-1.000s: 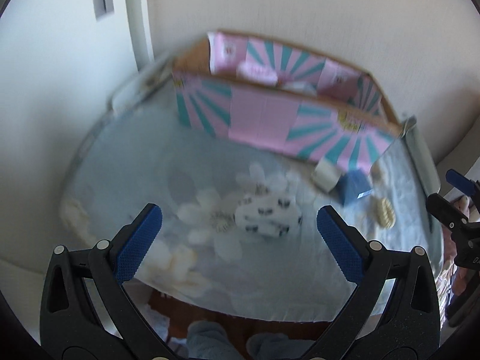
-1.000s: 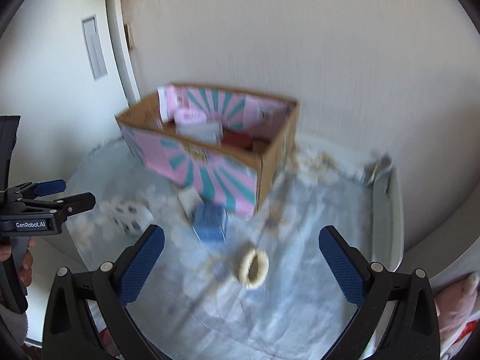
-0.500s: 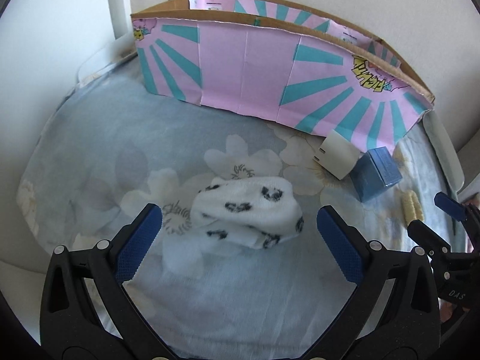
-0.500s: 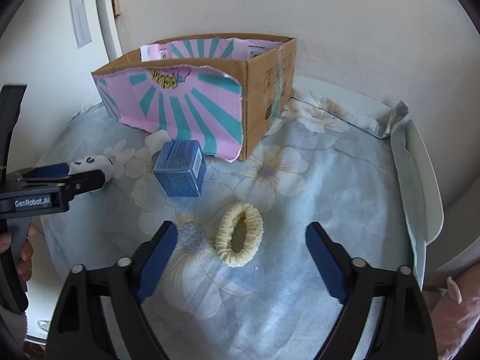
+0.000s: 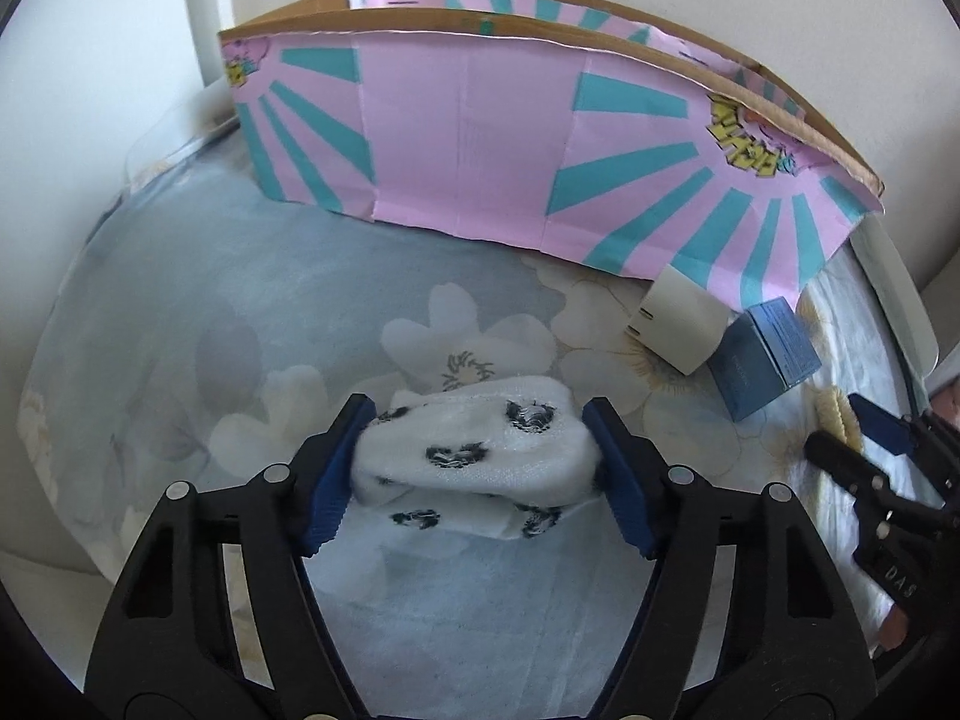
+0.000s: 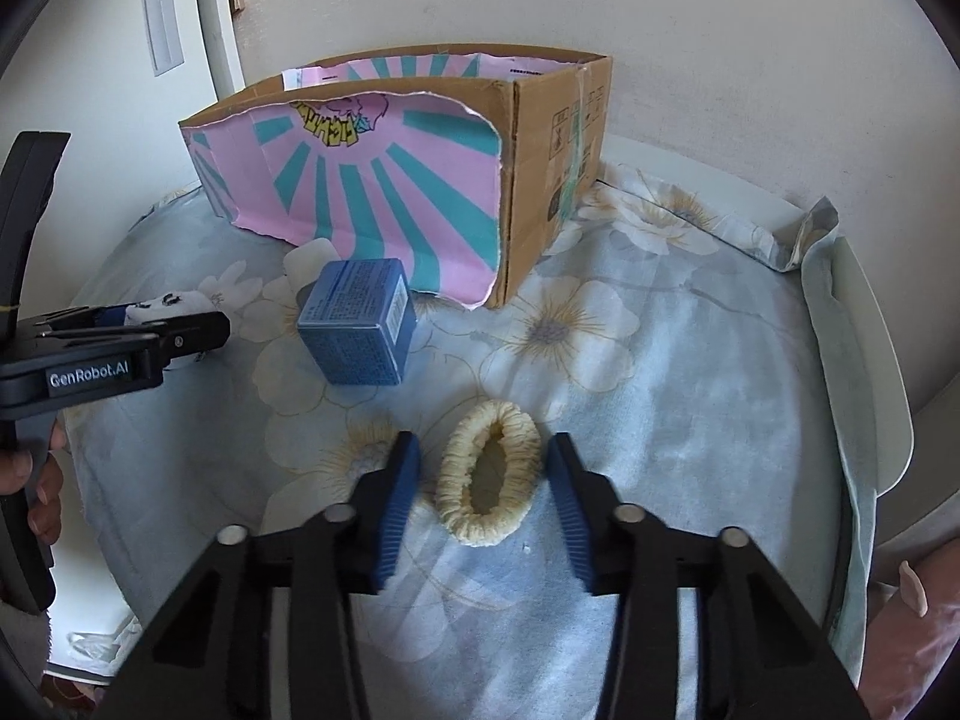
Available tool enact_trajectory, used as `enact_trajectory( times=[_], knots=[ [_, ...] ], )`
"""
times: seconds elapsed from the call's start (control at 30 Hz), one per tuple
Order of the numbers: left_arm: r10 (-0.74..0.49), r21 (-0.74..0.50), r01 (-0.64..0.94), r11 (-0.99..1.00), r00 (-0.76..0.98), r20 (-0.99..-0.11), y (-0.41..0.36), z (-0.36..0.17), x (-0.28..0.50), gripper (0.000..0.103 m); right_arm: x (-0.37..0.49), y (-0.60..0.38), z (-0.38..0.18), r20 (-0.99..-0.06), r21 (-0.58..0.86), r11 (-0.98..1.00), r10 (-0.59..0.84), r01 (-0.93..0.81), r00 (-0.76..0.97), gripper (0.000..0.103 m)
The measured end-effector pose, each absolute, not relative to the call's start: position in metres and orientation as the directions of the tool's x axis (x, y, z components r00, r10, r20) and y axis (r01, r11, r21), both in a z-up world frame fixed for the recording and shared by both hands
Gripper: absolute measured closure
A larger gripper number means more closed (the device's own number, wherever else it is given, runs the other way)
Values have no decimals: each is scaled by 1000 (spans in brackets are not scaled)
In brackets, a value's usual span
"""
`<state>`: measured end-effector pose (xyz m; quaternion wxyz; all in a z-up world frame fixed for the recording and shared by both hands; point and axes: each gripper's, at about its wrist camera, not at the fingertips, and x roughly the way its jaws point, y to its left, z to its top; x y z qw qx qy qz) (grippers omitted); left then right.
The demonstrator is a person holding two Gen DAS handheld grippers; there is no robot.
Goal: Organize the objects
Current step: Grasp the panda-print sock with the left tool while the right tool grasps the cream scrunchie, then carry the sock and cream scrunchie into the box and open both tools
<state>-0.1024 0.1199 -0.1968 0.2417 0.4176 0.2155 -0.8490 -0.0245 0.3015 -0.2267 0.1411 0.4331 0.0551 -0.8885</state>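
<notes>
Two grippers have closed in over the last second, and that changes where the tidying stands. Largest first: the cardboard box (image 5: pixel 480 138), wrapped in pink and teal paper, sits across the upper half of the left wrist view on the flower-print desk (image 5: pixel 180 312), its top open; I cannot see what lies inside from here. Next in size, the spotted white sock (image 5: pixel 480 456) lies low in the centre of that view, and the left gripper (image 5: pixel 477 468), which hung wide above it half a second ago, now has both blue pads pressed into its sides, so it looks gripped but not yet lifted. The blue box (image 6: pixel 357 324) and the white block (image 5: pixel 678 324) rest untouched by the cardboard box's near corner. Smallest, the cream scrunchie (image 6: pixel 489 480) lies low in the centre of the right wrist view; the right gripper (image 6: pixel 483 504) has narrowed around it, pads just beside it, with a sliver of gap showing. Both pieces seem ready for the box.
</notes>
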Motion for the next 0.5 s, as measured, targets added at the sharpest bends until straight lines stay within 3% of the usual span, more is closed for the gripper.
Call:
enact_trajectory(
  times=[0.2,0.5],
  knots=[
    [-201,-203,584,-786,-552,-809,111,-195,-99,38,-25,305,-225,-785,38,-961,-198,274,-587,74],
    [-190,-224,569,-791,-577,-794,101,-172,-90,38,-18,303,-205,-768,43,-972,-181,233,-614,75]
  ],
)
